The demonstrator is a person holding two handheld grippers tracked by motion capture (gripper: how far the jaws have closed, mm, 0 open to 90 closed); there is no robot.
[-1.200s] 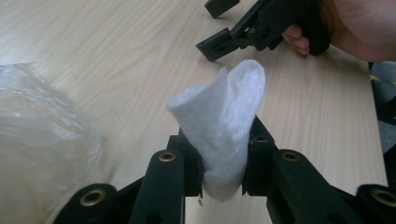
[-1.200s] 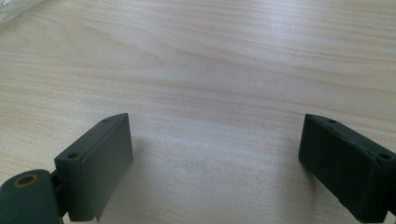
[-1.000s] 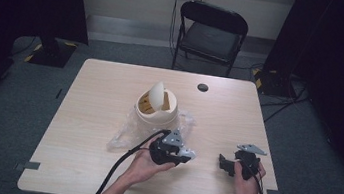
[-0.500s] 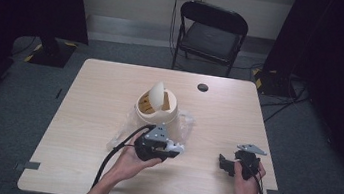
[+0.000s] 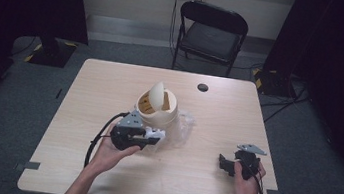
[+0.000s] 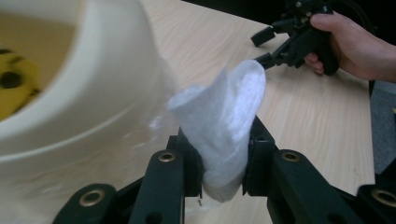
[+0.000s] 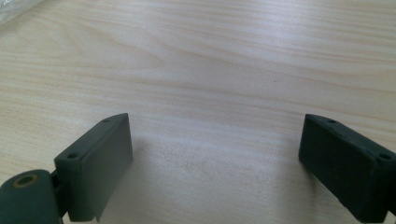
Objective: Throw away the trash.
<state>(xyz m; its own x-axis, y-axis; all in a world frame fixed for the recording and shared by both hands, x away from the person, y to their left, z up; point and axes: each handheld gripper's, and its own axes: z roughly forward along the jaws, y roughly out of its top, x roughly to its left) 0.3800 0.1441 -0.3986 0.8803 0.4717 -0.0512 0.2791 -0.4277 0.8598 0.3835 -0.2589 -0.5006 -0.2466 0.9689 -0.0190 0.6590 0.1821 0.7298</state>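
Note:
My left gripper (image 5: 151,138) is shut on a folded white cloth (image 5: 159,133) just in front of a cream lidded pot (image 5: 158,109) at the table's middle. In the left gripper view the cloth (image 6: 233,98) stands up between the two black pads of my left gripper (image 6: 220,142), with the pot's rim (image 6: 107,88) close on the left. My right gripper (image 5: 223,165) rests low over the table at the front right, jaws apart and pointing left. In the right gripper view my right gripper (image 7: 217,126) stands wide with bare wood between the pads.
A crumpled clear plastic bag (image 5: 184,128) lies right of the pot. A small black disc (image 5: 203,87) sits near the table's far edge. A black folding chair (image 5: 213,32) stands behind the table (image 5: 85,90). The pot's lid (image 5: 156,95) is tilted up.
My left gripper has carried the white cloth to the left and slightly up, away from the plastic bag. The right gripper has stayed where it was.

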